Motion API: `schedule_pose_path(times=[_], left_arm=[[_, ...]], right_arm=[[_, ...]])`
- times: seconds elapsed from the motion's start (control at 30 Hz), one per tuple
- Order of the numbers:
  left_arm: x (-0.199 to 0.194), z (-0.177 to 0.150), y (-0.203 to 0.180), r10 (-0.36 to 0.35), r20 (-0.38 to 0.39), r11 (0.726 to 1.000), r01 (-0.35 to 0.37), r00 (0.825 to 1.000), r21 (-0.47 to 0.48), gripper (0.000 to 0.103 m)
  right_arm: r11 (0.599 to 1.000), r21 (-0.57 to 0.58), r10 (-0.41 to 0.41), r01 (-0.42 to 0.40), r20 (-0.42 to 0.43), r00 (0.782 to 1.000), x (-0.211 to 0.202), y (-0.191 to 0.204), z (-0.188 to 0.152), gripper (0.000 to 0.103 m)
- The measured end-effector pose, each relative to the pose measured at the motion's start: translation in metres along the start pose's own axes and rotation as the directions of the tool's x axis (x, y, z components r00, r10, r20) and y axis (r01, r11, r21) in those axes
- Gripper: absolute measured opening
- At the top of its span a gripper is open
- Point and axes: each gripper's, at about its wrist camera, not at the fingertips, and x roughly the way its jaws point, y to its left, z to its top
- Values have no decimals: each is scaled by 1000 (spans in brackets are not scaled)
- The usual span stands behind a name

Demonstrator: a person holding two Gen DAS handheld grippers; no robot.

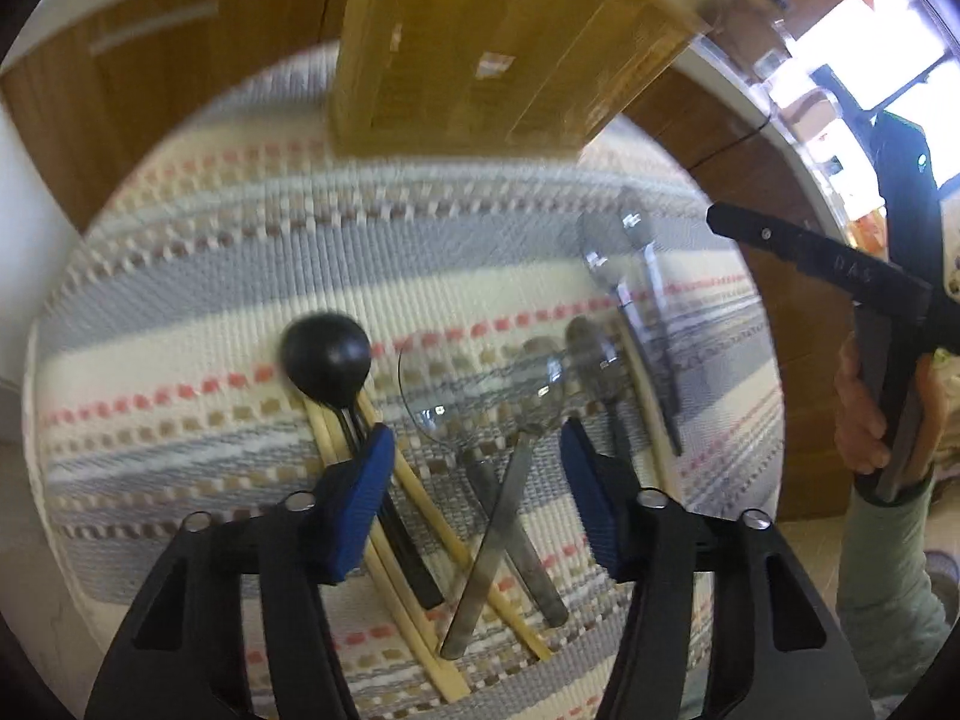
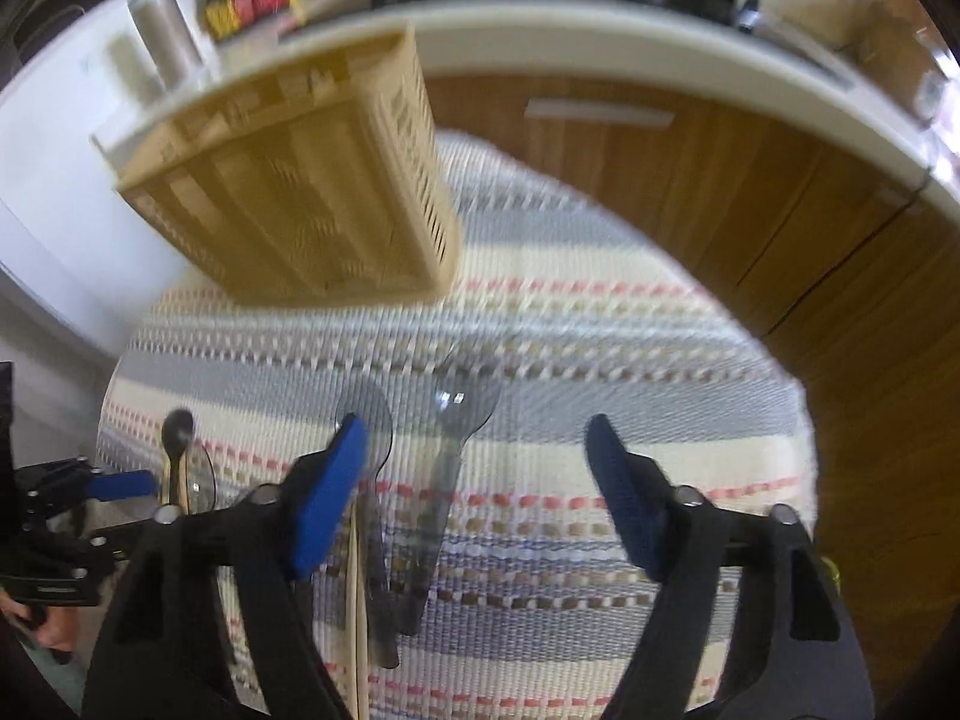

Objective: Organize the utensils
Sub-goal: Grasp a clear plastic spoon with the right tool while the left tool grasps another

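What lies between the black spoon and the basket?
Only bare striped mat between the black spoon and basket, seen in the left wrist view.

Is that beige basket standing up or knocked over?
Upright: the beige basket stands on its base on the striped mat. Its inside is out of view.

Left wrist: looks down along the left gripper (image 1: pixel 477 483), close above the mat (image 1: pixel 180 312), basket (image 1: pixel 480 42) ahead.
Right wrist: same downward tilt behind the right gripper (image 2: pixel 474 495), basket (image 2: pixel 300 192) ahead-left.
Shared: mat, basket, black spoon (image 1: pixel 327 357).
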Motion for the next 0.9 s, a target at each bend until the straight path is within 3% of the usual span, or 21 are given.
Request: schedule_pose_path(times=[0.07,0.17,0.53,0.67,0.8,0.87,0.9], left_arm=[[11,4,1,26,-35,999,-26,999,-22,52],[22,6,-2,22,-40,999,-23,999,-32,50],[45,27,-33,170,-30,985,-170,985,29,49],[53,34,-42,194,-30,980,-193,981,45,49],[54,39,-39,217,-27,974,-215,976,66,49],[58,41,-43,233,-26,970,-230,972,78,49],[59,42,-45,239,-27,968,-236,971,81,49]], right_arm=[[1000,8,26,-25,-57,998,15,-1,4,59],[998,16,63,-62,-97,993,27,-2,5,57],[995,53,91,-84,-155,984,50,-14,22,54],[996,42,80,-73,-185,979,63,-10,34,54],[1000,-15,-1,-3,-215,977,78,4,37,53],[998,-56,-46,35,-207,977,81,14,38,45],[996,-76,-70,55,-206,976,81,17,38,36]])
